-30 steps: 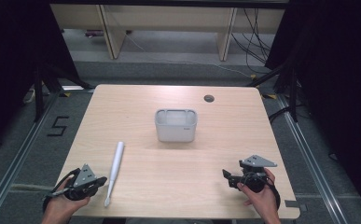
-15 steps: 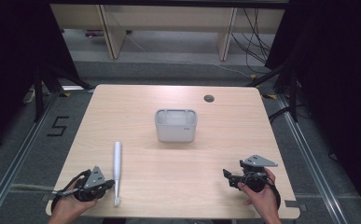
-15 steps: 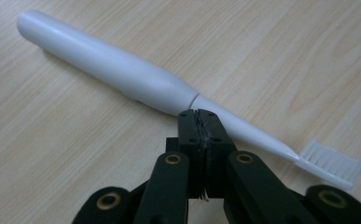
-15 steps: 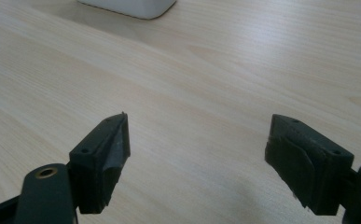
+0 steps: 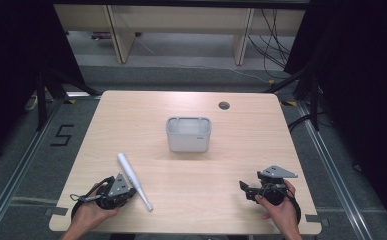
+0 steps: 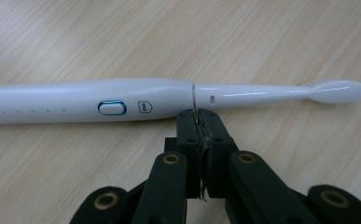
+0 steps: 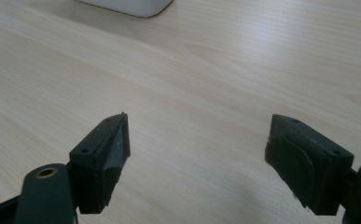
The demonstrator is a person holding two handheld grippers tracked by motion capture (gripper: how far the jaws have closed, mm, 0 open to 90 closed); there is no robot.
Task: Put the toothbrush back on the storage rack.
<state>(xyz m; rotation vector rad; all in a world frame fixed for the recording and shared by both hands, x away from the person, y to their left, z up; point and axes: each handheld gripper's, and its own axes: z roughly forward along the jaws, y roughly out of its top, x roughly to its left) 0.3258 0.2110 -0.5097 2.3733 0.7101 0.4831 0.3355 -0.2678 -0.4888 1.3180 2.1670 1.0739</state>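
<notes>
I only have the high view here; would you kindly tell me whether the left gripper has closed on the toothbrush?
Observer: No. In the left gripper view the left gripper has its jaws pressed together, tips against the side of the electric toothbrush, not around it.
Operator: Thank you. Which way does the button face?
Observer: Up; the blue-ringed button shows on top of the handle.
Operator: And the right gripper?
Observer: The right gripper has its jaws wide apart over bare table.
</notes>
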